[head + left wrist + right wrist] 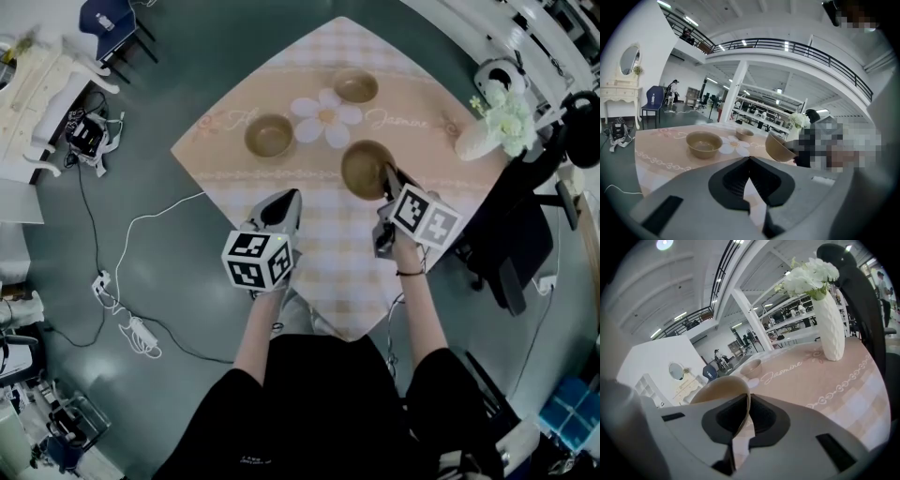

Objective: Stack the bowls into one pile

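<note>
Three tan bowls are in view. One bowl (269,135) rests on the table's left part, and a second bowl (355,85) sits at the far side. The third bowl (365,169) hangs tilted above the table, its rim pinched in my right gripper (388,173), which is shut on it. The right gripper view shows that rim (740,394) running between the jaws. My left gripper (286,199) hovers over the near left of the table, shut with nothing in it. From the left gripper view I see the left bowl (704,143), the far bowl (744,134) and the held bowl (778,148).
The table (234,178) wears a beige checked cloth with a daisy print (325,116). A white vase of white flowers (492,127) stands at its right corner, beside a black office chair (520,225). Cables (122,300) lie on the floor to the left.
</note>
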The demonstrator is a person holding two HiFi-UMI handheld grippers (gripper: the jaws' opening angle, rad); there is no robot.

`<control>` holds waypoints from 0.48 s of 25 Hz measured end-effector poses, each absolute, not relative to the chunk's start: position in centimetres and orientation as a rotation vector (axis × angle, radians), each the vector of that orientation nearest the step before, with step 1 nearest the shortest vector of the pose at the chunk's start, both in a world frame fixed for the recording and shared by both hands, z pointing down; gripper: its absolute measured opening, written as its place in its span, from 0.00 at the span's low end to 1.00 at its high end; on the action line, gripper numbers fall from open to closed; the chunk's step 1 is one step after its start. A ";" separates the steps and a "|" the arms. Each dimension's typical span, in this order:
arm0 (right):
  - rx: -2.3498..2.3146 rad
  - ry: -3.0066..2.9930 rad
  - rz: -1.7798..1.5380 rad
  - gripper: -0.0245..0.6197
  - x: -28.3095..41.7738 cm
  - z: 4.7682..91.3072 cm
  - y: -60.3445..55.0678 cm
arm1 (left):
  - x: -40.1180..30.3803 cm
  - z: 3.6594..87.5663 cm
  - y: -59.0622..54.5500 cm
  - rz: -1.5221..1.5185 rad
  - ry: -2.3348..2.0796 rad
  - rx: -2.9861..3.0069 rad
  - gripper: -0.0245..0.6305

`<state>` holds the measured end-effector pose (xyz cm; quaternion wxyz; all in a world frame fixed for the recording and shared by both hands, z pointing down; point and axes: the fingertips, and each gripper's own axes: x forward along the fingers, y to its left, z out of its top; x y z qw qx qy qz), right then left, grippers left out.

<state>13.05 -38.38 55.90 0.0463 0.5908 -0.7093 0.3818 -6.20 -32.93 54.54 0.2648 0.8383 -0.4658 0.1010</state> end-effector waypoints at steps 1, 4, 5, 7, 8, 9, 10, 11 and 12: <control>1.806 -2.167 1.160 0.05 12.6 55.7 -38.6 | -6.7 54.5 -33.2 0.270 -1.259 2.265 0.03; 1.816 -2.172 1.152 0.05 11.2 55.3 -39.1 | -8.1 54.3 -33.7 0.263 -1.261 2.267 0.03; 1.819 -2.174 1.152 0.05 10.7 55.2 -39.2 | -8.5 54.2 -33.8 0.261 -1.262 2.267 0.03; 1.819 -2.182 1.151 0.05 9.6 55.0 -39.5 | -9.5 54.2 -34.1 0.258 -1.266 2.265 0.03; 1.817 -2.185 1.148 0.05 9.0 54.9 -39.7 | -10.1 54.2 -34.3 0.257 -1.268 2.263 0.03; 1.816 -2.189 1.144 0.05 8.4 54.8 -40.0 | -10.6 54.3 -34.4 0.256 -1.269 2.262 0.03; 1.815 -2.194 1.141 0.05 7.8 54.6 -40.2 | -11.1 54.4 -34.6 0.257 -1.270 2.260 0.03; 1.816 -2.201 1.139 0.05 7.3 54.5 -40.5 | -11.5 54.5 -34.8 0.257 -1.270 2.257 0.03; 1.816 -2.208 1.138 0.05 6.8 54.4 -40.7 | -11.9 54.6 -34.9 0.258 -1.270 2.255 0.03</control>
